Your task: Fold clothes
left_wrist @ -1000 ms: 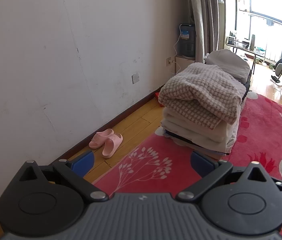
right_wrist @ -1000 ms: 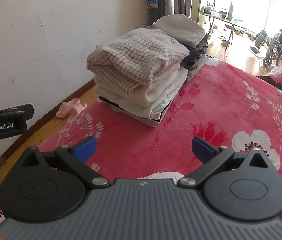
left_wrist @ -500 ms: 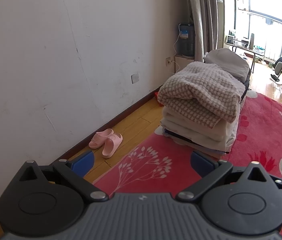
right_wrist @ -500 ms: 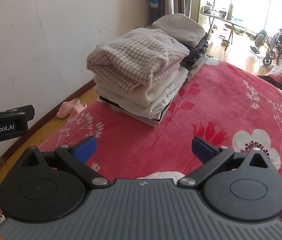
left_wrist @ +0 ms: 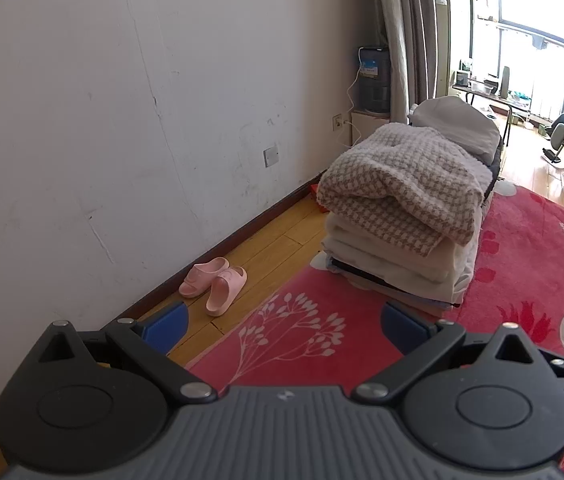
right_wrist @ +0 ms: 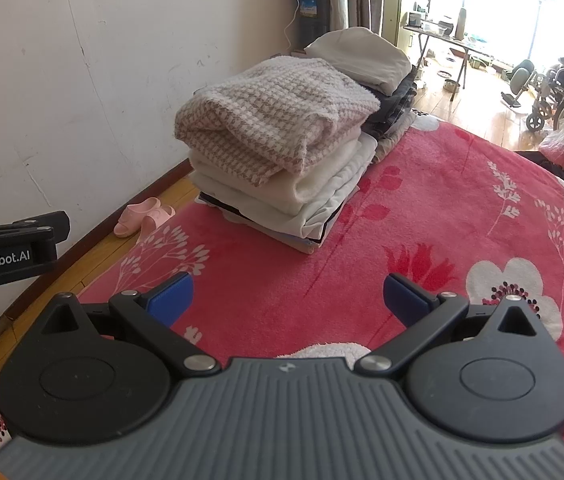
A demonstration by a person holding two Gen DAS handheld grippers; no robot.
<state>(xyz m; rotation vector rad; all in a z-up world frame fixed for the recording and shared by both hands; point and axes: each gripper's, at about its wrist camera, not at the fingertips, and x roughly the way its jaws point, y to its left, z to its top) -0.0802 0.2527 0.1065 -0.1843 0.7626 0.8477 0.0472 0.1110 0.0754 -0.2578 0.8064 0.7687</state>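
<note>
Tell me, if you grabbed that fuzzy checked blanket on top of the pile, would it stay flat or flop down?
It would probably flop. The checked blanket looks soft and thick, and its edges already droop over the folded stack. It seems bulky, so probably fairly heavy for one gripper. Its fuzzy surface should not slip much.

Pink slippers (left_wrist: 215, 286) lie on the wooden floor (left_wrist: 270, 240) beside the wall (left_wrist: 122, 120).
</note>
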